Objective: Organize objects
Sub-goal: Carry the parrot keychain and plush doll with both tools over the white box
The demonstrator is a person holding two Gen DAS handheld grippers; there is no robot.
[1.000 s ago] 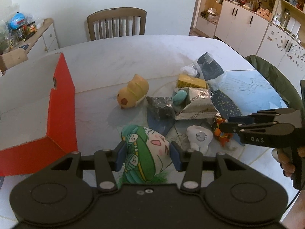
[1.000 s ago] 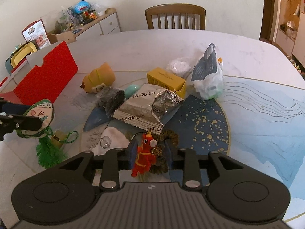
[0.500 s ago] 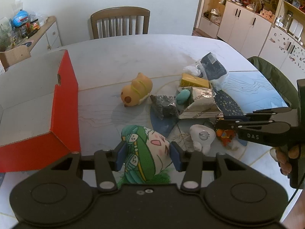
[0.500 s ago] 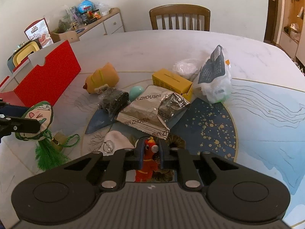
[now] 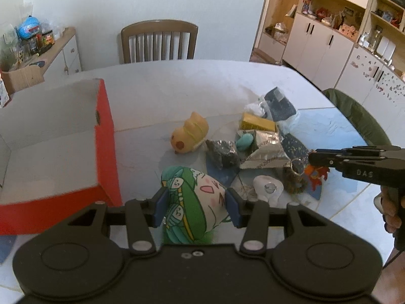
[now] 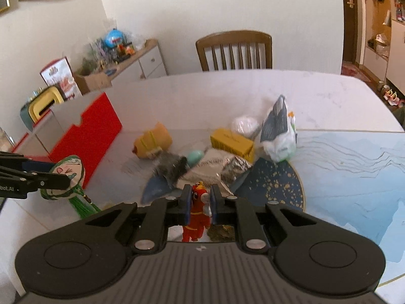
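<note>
clamping a green-haired plush charm (image 5: 195,202), the left gripper (image 5: 195,204) hung above the table (image 5: 157,93) beside a red box (image 5: 106,152), while the right gripper (image 6: 200,204) pinched a red horse keychain (image 6: 197,212) clear of the clutter near a yellow plush (image 5: 189,133).

My left gripper's body hides the lower part of the green plush charm (image 5: 193,200). The red box (image 5: 103,149) runs off the left wrist view's left edge. In the right wrist view, the red toy figure (image 6: 197,212) is partly covered by my fingers (image 6: 186,204). The print on the silver foil packet (image 6: 217,166) is too blurred to read.
</note>
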